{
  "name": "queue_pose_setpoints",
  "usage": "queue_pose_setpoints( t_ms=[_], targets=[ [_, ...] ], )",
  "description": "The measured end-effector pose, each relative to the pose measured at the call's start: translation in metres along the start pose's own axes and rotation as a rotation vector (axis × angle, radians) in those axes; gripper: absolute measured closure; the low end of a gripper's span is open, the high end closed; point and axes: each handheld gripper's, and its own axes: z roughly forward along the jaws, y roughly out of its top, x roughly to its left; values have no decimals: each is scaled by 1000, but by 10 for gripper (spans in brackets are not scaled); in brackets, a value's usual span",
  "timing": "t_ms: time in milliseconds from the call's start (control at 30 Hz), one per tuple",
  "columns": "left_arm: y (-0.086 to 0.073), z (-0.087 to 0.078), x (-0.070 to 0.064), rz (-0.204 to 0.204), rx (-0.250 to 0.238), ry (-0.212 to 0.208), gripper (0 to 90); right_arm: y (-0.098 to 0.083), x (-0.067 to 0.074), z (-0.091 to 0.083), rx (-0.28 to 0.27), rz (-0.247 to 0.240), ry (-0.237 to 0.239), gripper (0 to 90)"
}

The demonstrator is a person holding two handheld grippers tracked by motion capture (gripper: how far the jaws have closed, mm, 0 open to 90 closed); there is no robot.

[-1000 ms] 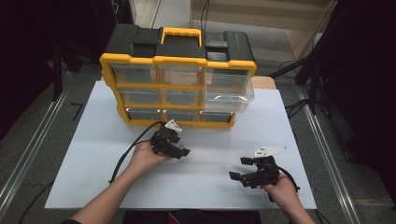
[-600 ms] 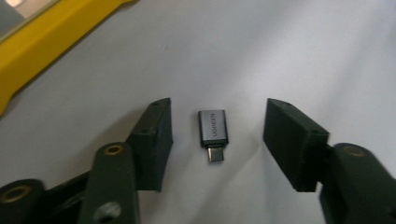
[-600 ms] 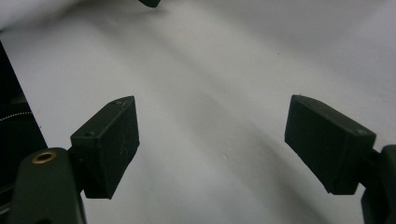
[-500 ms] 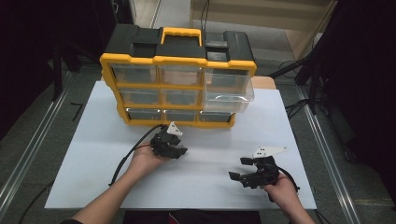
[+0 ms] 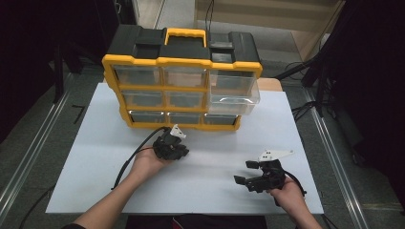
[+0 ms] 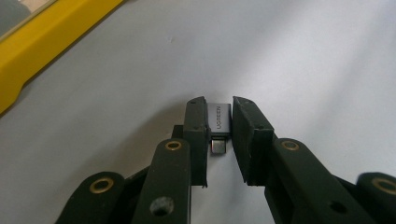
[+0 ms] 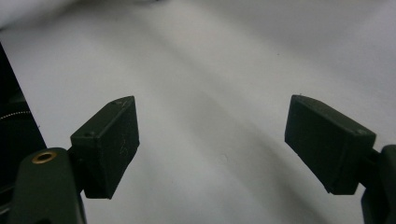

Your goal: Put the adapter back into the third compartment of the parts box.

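A small grey USB adapter point(image 6: 219, 120) lies on the white board, its metal plug toward the camera. My left gripper point(image 6: 219, 105) has just been closing and is now shut on it, a pad pressing each side. In the high view the left gripper point(image 5: 174, 145) sits just in front of the organizer's bottom row. My right gripper point(image 7: 212, 116) stands wide open over bare board with nothing between its fingers. From above, the right gripper point(image 5: 242, 172) is at the front right, pointing left.
A yellow and black organizer point(image 5: 181, 71) with clear drawers stands at the back of the white board point(image 5: 215, 143); its yellow edge point(image 6: 46, 42) is close by the left gripper. One upper right drawer point(image 5: 234, 93) is pulled out. Metal rails run along both sides.
The left gripper's jaws have drawn together. Both hands have stayed where they were.
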Motion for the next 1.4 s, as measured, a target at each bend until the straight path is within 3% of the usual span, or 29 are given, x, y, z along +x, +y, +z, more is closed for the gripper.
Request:
queue_pose_setpoints(
  t_ms=[67, 100, 167, 367, 433, 800, 1000, 1067, 1200, 1400],
  targets=[
    [0, 0, 2, -6, 2, -13, 775, 0, 0, 0, -1, 0, 0, 160],
    [0, 0, 6, -40, -10, -46, 775, 0, 0, 0, -3, 1, 2, 160],
    [0, -2, 7, -48, -15, -65, 775, 0, 0, 0, -3, 2, 6, 160],
    [3, -8, 6, -13, -18, -103, 775, 0, -1, 0, -10, 3, 13, 160],
    [5, -13, 5, 7, -37, -134, 775, 0, -1, 0, -10, 2, 16, 160],
    [9, -23, 1, 28, -31, -201, 775, 0, -1, -1, -15, 5, 17, 160],
    [13, -28, -2, 85, -2, -249, 775, 1, -1, -1, -21, 1, 17, 160],
    [13, -29, -3, 87, 3, -253, 775, 1, -1, -1, -21, 0, 18, 161],
    [18, -36, -7, 158, 30, -285, 775, 0, -1, -1, -25, -6, 19, 160],
    [24, -41, -6, 195, 51, -305, 775, 0, -1, -1, -26, -6, 20, 161]
  ],
)
